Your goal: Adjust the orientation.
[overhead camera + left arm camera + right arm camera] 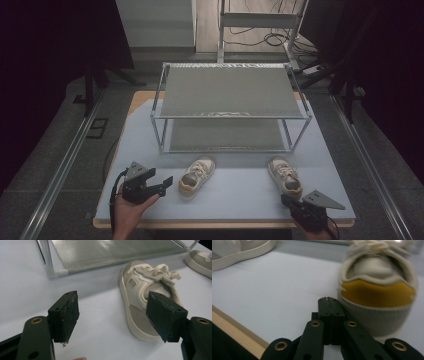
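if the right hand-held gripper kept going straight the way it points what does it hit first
Most likely the yellow-patched heel of the right shoe: the shut right hand-held gripper points at its near edge, though it might just graze past.

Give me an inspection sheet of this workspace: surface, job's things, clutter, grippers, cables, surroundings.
Surface: pale blue-grey mat over a wooden table, edge showing at the front.
Job's things: left shoe and right shoe, both cream, lying apart on the mat in front of the two-tier metal rack; both shelves bare.
Clutter: nothing seen.
Grippers: left gripper open, jaws beside the left shoe without gripping it; right gripper shut on nothing, just behind the right shoe's yellow heel.
Cables: a black cable trails from the left gripper; loose cables on the floor beyond the rack.
Surroundings: dark curtains at both sides, floor rails, a metal frame behind.
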The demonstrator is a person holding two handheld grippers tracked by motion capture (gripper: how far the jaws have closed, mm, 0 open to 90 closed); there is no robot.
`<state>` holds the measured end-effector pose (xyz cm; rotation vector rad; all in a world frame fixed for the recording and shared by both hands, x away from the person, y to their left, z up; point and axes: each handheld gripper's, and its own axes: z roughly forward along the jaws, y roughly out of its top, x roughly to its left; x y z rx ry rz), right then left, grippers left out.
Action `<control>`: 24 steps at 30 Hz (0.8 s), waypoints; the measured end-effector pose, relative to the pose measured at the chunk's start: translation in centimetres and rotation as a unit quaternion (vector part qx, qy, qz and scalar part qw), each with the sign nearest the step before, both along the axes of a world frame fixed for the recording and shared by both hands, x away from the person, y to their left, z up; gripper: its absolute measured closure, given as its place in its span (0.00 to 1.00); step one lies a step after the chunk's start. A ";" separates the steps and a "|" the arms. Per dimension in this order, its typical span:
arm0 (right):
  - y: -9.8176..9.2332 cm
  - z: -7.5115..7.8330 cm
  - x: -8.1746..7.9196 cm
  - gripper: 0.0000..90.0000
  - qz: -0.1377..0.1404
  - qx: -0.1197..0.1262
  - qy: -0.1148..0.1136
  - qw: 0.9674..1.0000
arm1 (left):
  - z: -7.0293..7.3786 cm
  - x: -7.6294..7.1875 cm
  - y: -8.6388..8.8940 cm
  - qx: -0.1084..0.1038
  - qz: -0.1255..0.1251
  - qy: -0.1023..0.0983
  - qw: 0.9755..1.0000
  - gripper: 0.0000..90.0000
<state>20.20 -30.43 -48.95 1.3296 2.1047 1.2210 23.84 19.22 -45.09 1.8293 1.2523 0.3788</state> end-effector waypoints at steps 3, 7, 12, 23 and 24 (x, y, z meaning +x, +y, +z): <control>-1.2 -0.1 0.0 0.99 -0.012 0.009 0.004 1.000 | 0.0 0.0 0.0 0.001 0.000 0.000 1.000 0.29; -2.5 -0.1 0.3 0.99 -0.024 0.016 0.003 1.000 | 0.0 0.0 0.0 0.001 -0.001 0.000 1.000 0.29; -2.9 -0.2 0.4 0.99 -0.026 0.019 0.003 0.999 | 0.1 -0.1 0.0 0.000 -0.001 -0.001 1.000 0.29; -2.0 1.8 -0.6 0.70 0.015 0.038 -0.043 0.998 | 1.2 -0.8 0.1 -0.004 -0.010 -0.005 1.000 0.29; -1.7 2.3 -0.8 0.60 0.019 0.037 -0.057 0.998 | 1.4 -0.9 0.1 -0.004 -0.012 -0.006 1.000 0.29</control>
